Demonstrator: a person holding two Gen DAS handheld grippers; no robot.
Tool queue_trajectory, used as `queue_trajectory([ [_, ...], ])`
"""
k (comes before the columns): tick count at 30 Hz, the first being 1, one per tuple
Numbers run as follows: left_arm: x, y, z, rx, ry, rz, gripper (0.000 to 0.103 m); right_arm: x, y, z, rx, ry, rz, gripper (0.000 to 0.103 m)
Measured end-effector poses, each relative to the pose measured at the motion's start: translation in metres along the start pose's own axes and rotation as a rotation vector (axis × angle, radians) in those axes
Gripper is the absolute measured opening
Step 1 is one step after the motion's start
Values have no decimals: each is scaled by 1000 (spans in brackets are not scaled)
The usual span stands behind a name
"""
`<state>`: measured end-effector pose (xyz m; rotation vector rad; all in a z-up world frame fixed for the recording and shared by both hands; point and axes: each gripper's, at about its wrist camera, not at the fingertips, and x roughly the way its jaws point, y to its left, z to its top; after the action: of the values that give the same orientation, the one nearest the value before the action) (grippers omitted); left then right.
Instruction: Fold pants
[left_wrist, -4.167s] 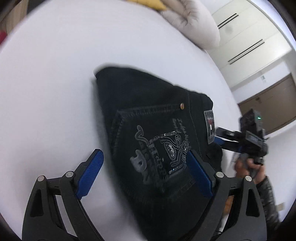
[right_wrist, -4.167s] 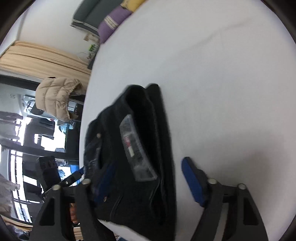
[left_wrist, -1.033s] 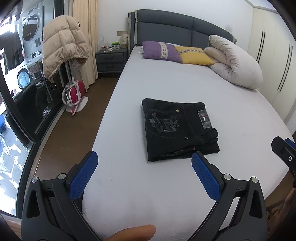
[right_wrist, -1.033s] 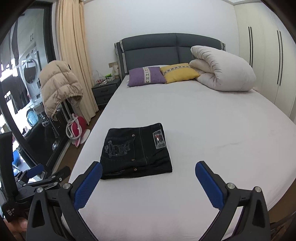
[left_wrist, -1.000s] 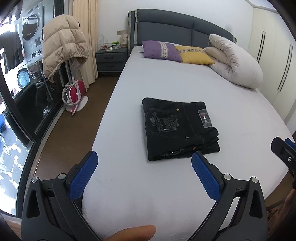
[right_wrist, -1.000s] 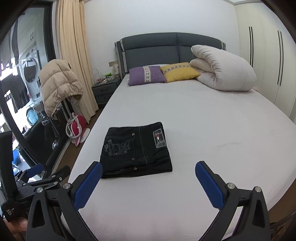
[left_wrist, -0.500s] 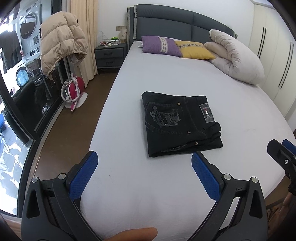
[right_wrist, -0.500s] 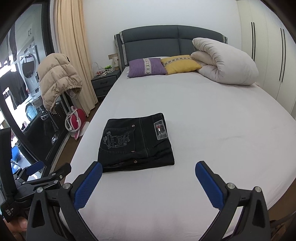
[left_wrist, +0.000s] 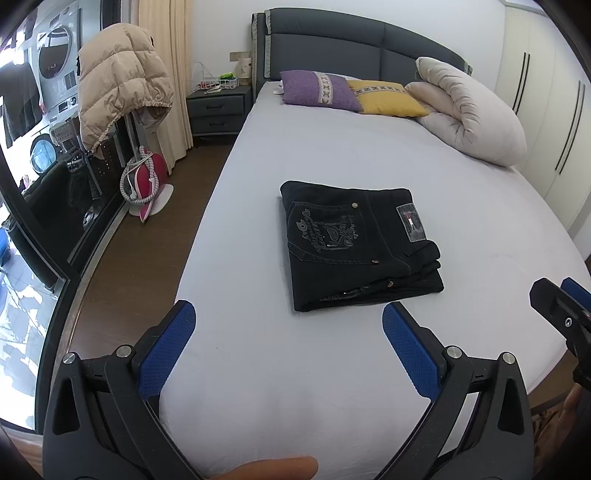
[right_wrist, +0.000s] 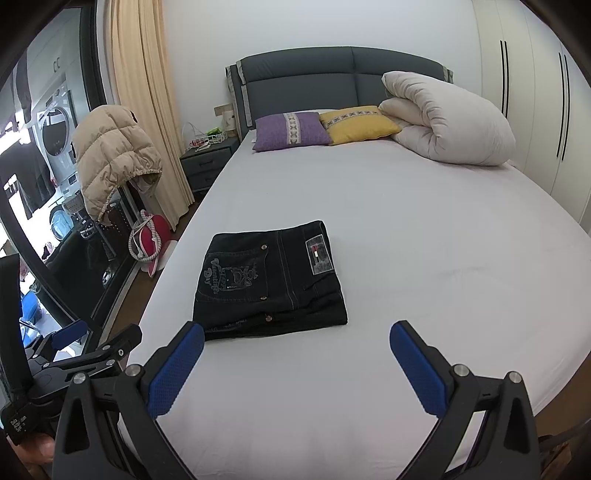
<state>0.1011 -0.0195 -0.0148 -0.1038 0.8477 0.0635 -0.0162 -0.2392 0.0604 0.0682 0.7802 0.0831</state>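
Both grippers hang clear of the bed (left_wrist: 332, 155), and the work between them looks finished as far as the two views show. The left gripper (left_wrist: 288, 339) has its blue pads spread wide with nothing between them, and the right gripper (right_wrist: 295, 354) stands likewise with its jaws parted and empty; neither touches the cloth. The pants (left_wrist: 354, 240) lie on the white sheet toward the near left part of the mattress, well apart from the pillows (right_wrist: 291, 131) and the rolled duvet (right_wrist: 450, 118) at the headboard end. They form a compact dark rectangle, back pocket and its pale embroidery facing up, with a small label patch (right_wrist: 319, 254) beside the waistband seam. Stacked layers show along the near edge, where several folded thicknesses lie one over another, a little uneven at the right corner. Judging from this, the folding itself seems complete; what might remain is at most squaring that near corner, or nothing. A tan puffer jacket (left_wrist: 122, 85) hangs beside the bed on the left.
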Motion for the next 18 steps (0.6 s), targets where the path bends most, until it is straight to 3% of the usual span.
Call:
queue_trajectory([
  [18, 2, -1, -1, 4, -4, 5, 103, 3, -2, -2, 2, 15, -3, 103],
])
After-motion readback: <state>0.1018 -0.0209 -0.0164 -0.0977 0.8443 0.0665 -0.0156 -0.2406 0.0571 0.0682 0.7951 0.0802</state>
